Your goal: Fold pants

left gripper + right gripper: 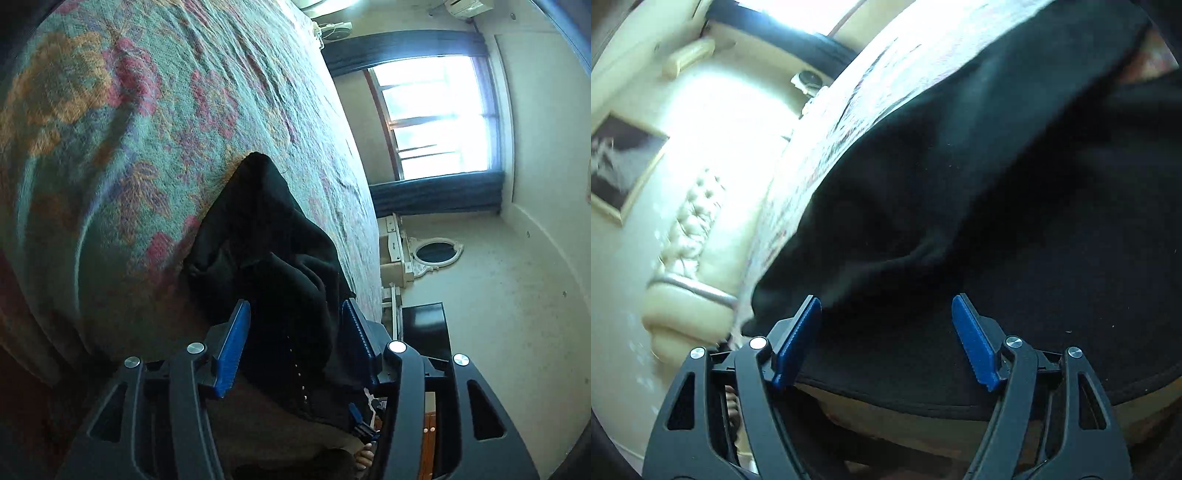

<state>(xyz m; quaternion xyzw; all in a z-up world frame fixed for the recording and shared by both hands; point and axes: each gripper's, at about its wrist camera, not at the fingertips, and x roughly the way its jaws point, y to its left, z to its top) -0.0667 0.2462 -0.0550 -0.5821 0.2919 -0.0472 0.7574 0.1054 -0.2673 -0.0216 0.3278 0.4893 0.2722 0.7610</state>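
The black pants [273, 236] lie on a bed with a green floral blanket [110, 129]. In the left wrist view a bunched part of them sits between the blue pads of my left gripper [295, 314], whose jaws stand apart around the cloth. In the right wrist view the pants [997, 184] spread wide over the bed, and my right gripper [886, 306] is open with its pads apart over the hemmed edge of the cloth [923, 406].
A window with dark curtains [436, 118], a white dresser with an oval mirror [432, 254] and a dark screen [424, 328] stand beyond the bed. A cream tufted headboard [690, 229] and a framed picture [620, 162] are on the wall side.
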